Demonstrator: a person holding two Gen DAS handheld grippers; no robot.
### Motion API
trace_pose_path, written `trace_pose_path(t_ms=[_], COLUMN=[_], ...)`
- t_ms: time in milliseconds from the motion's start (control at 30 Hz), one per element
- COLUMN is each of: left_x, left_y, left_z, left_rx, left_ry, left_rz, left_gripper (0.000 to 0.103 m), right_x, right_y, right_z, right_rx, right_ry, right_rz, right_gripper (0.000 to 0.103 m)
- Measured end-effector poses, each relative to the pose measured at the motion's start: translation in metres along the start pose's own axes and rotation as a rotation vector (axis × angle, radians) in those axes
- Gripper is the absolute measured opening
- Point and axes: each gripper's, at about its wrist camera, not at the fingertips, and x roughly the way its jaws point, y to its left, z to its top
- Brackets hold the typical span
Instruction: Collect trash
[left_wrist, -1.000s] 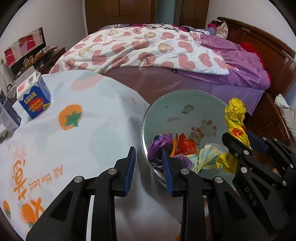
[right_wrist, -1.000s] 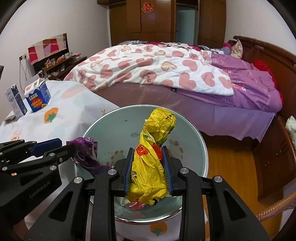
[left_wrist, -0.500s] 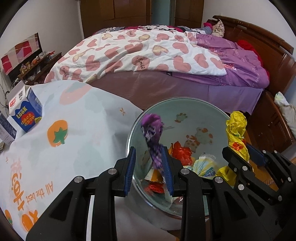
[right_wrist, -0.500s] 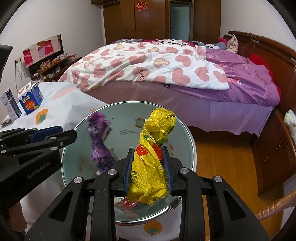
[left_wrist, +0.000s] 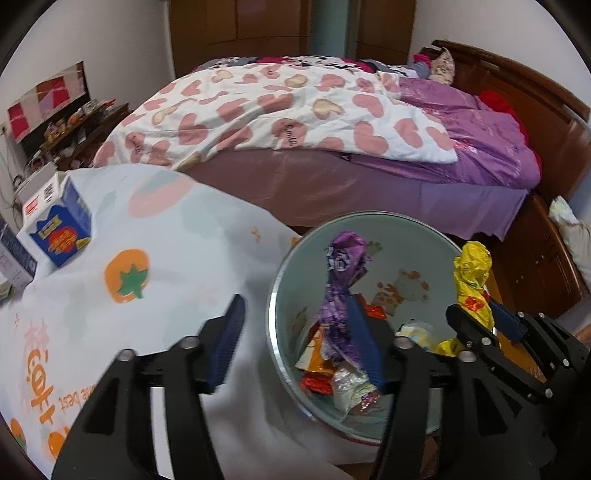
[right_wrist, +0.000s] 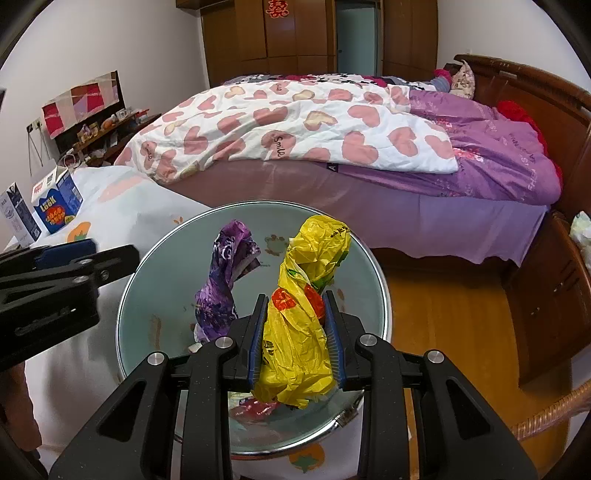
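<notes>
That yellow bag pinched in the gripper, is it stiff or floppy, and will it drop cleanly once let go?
Likely floppy and light: the yellow bag is crumpled thin plastic, bulging above and below the right gripper. Released, it would probably drop slowly into the bin directly below, though crinkled film might cling to a pad.

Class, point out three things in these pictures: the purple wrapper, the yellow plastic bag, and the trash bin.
purple wrapper (right_wrist: 225, 280): right wrist view, crumpled middle.
yellow plastic bag (right_wrist: 295, 332): right wrist view, middle, between the pads.
trash bin (right_wrist: 369, 254): right wrist view, metal rim on the far right side.
</notes>
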Motion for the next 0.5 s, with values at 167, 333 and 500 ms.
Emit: trace_pose_path(t_ms=[167, 333, 500], left_x=[0.0, -0.004, -0.003], left_y=[0.01, 0.02, 0.023], left_z=[-0.001, 0.001, 0.0], left_rx=[-0.022, -0.044, -0.048], left_ry=[0.006, -0.002, 0.0], left_rz=[0.022, 0.046, 0.059], left_gripper=[0.068, 0.075, 0.078], right_x=[0.008, 0.012, 0.01], right_y=[0.007, 0.011, 0.01], right_z=[0.006, 0.009, 0.009], right_rx=[0.0, 0.015, 0.03], right_ry=[0.021, 0.035, 0.021], right_rz=[0.033, 0.069, 0.061], right_gripper=[0.031, 0.04, 0.042])
